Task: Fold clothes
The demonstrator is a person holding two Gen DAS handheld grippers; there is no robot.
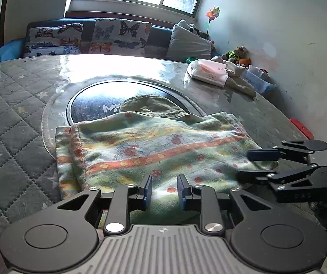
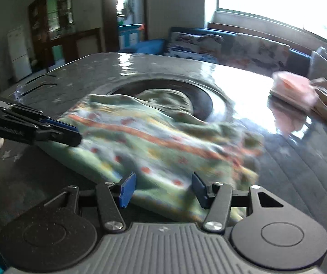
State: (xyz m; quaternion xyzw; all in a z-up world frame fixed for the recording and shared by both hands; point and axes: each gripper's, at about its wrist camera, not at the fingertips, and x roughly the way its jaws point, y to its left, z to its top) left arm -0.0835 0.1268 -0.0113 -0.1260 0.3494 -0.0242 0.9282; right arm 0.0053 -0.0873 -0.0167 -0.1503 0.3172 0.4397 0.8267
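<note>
A folded green cloth [image 1: 154, 150] with orange stripes and red dots lies on the table, its far part over a black round plate [image 1: 90, 105]. An olive garment [image 1: 152, 105] bulges from beneath it on the plate. My left gripper [image 1: 164, 189] stands open over the cloth's near edge, blue pads apart, gripping nothing. My right gripper [image 1: 244, 164] comes in from the right at the cloth's right edge, also open. In the blurred right wrist view the cloth [image 2: 163, 141] lies ahead of the open right gripper [image 2: 163, 190], and the left gripper [image 2: 72, 134] rests at its left edge.
A grey quilted table [image 1: 15, 118] under a glossy cover holds a pink tissue pack [image 1: 209, 70], a beige cloth [image 1: 238, 77] and blue plastic boxes [image 1: 259, 80] at the far right. A red object [image 1: 301, 130] sits at the right edge. A sofa with butterfly cushions [image 1: 117, 36] stands behind.
</note>
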